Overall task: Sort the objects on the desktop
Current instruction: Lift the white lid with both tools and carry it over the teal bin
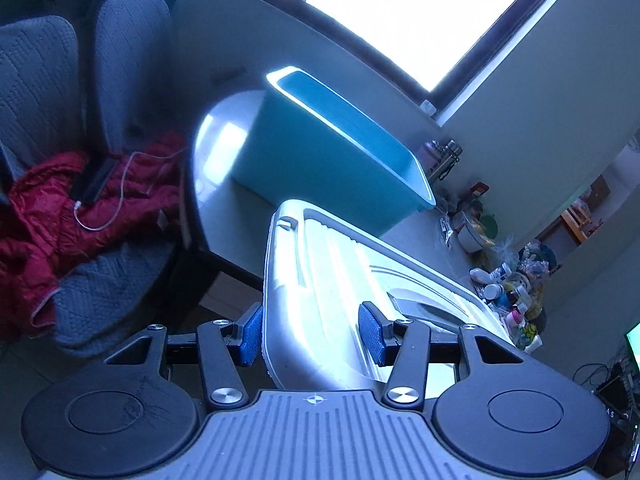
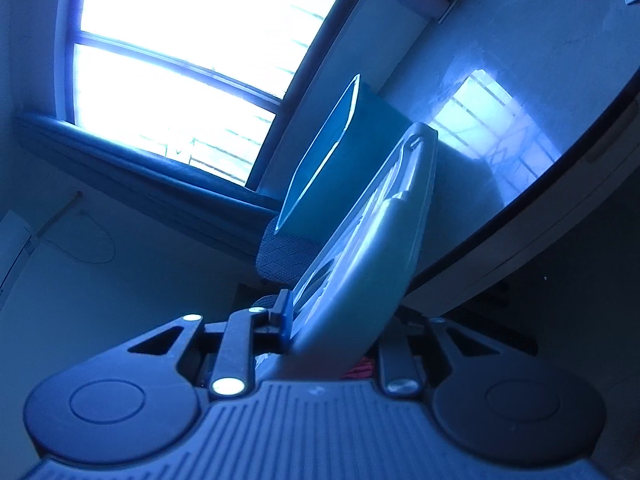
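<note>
A white plastic tray [image 1: 320, 280] is held between both grippers near the table's edge. My left gripper [image 1: 312, 334] is shut on the tray's near rim, one blue pad outside and one inside. My right gripper [image 2: 332, 324] is shut on the tray's [image 2: 376, 232] other end; only its left pad [image 2: 285, 316] shows, the right one is hidden behind the tray. A teal plastic bin [image 1: 328, 148] stands open on the table just beyond the tray; it also shows in the right wrist view [image 2: 340, 168].
The glossy grey table [image 1: 216, 152] has a rounded edge. A grey chair with a red jacket [image 1: 80, 200] and a cable stands to its left. Bottles, bowls and clutter [image 1: 508, 280] crowd the table's far right. A window [image 2: 180, 60] lies behind.
</note>
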The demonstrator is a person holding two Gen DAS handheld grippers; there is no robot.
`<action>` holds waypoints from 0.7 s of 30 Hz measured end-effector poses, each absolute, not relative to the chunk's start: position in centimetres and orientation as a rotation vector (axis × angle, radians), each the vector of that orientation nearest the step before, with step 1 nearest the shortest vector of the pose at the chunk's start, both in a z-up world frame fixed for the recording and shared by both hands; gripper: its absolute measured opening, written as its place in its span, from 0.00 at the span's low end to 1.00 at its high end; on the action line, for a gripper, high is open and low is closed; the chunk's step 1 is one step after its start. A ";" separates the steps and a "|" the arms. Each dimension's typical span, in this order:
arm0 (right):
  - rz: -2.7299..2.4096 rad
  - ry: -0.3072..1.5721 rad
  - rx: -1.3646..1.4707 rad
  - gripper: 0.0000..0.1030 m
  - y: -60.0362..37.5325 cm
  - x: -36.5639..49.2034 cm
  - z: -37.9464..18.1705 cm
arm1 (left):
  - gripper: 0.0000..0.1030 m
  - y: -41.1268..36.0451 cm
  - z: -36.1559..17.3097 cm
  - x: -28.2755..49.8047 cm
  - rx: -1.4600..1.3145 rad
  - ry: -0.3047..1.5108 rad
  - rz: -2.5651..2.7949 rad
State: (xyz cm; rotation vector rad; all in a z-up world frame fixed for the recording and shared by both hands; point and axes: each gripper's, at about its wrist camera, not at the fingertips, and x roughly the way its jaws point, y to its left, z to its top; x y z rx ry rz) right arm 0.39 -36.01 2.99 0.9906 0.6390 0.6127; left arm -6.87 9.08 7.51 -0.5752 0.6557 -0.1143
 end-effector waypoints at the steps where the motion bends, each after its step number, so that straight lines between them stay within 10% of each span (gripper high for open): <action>1: 0.612 0.637 0.995 0.22 -35.5 0.1 3.1 | 0.50 9.6 7.8 -7.2 -0.569 0.655 -0.115; 21: 0.605 0.581 0.986 0.23 -28.6 -3.6 6.8 | 0.50 17.0 11.5 -11.4 -0.545 0.626 -0.140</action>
